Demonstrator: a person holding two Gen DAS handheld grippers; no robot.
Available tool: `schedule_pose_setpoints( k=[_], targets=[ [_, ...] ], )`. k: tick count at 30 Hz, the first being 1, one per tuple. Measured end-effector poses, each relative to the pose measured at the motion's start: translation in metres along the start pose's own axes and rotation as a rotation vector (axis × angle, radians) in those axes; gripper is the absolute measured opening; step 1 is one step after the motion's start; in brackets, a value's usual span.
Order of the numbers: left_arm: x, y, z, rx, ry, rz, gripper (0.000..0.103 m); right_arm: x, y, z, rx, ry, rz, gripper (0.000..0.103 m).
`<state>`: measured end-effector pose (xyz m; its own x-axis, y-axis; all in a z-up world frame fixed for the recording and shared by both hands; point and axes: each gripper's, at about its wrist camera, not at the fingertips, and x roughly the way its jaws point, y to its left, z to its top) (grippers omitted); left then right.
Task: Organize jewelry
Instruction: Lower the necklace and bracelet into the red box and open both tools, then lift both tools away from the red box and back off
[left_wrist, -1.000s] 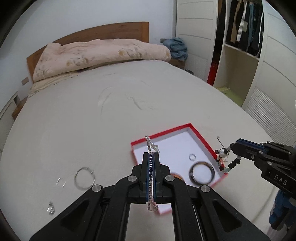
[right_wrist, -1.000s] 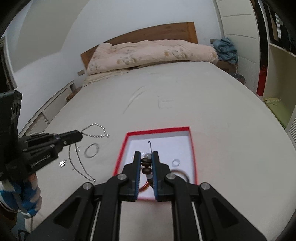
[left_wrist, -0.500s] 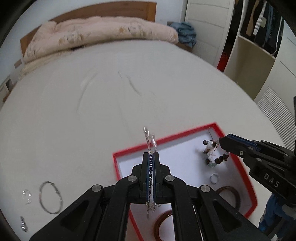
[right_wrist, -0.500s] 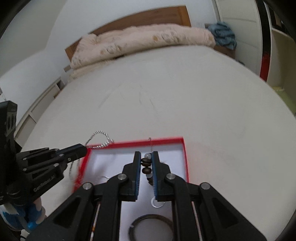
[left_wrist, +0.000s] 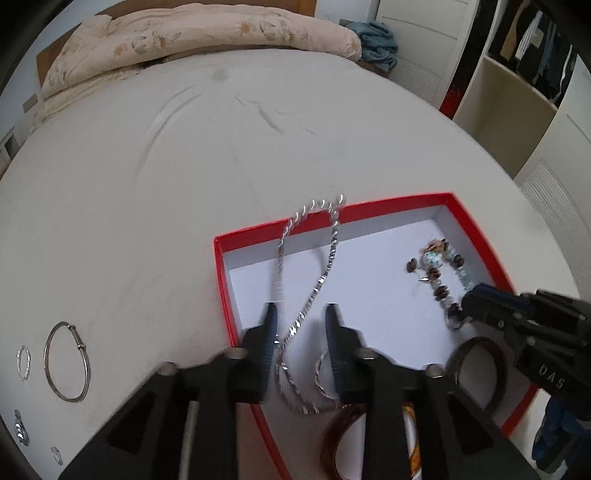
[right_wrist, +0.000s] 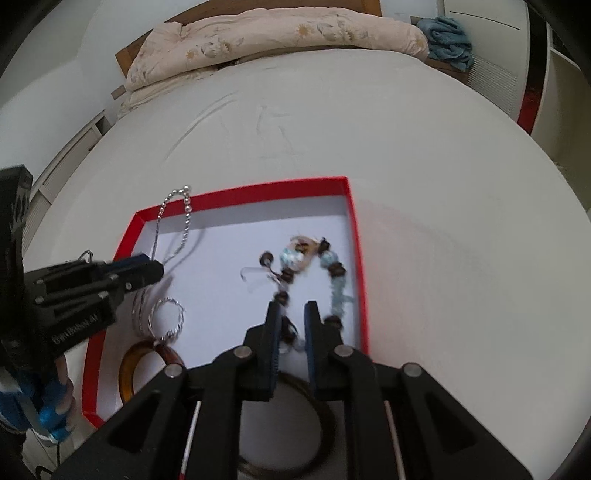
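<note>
While both grippers hang over the red box (left_wrist: 221, 280) on the bed (left_wrist: 147, 184), their jaws are opening. Left gripper (left_wrist: 300, 317): jaws spread, silver chain (left_wrist: 325, 266) runs loose between them, pads clear of it as far as the left wrist view shows; the chain's far loop drapes over the box's back rim onto the sheet, the near end coils on the white box floor. Right gripper (right_wrist: 293, 314): jaws a little apart, beaded bracelet (right_wrist: 295, 258) lies on the box floor by the right wall, its near end running in between the jaws; blurred there, so actual contact can't be told, looks released. Also in the box: amber bangle (right_wrist: 127, 369) at the near left corner, dark bangle (left_wrist: 476, 354) under the right gripper, small silver ring (right_wrist: 166, 317) beside the left gripper's tip. Outside the box, on the sheet to its left: a thin wire bangle (left_wrist: 66, 362), a small ring (left_wrist: 23, 363) just beside it, and tiny silver bits (left_wrist: 20, 430) nearer the edge. Folded quilt (left_wrist: 203, 33) at the headboard.
</note>
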<state>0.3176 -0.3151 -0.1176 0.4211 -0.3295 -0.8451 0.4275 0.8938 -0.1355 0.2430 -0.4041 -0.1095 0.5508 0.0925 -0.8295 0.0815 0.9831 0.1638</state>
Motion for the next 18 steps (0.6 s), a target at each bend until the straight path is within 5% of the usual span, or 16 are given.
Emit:
schedule_pose_setpoints(
  k=[3,11,18],
  targets=[
    [-0.016,-0.004,-0.003,0.007,-0.015,-0.004,0.041,-0.015,-0.002,-0.007,0.01,-0.003,-0.006,0.022],
    [-0.081,0.001,-0.017,-0.008,-0.048,-0.031,0.046,-0.069,0.01,-0.02,0.024,-0.046,-0.007,0.023],
    [-0.166,0.013,-0.036,-0.02,-0.122,0.042,0.059,-0.141,0.031,-0.034,0.033,-0.117,0.013,0.024]
  ],
)
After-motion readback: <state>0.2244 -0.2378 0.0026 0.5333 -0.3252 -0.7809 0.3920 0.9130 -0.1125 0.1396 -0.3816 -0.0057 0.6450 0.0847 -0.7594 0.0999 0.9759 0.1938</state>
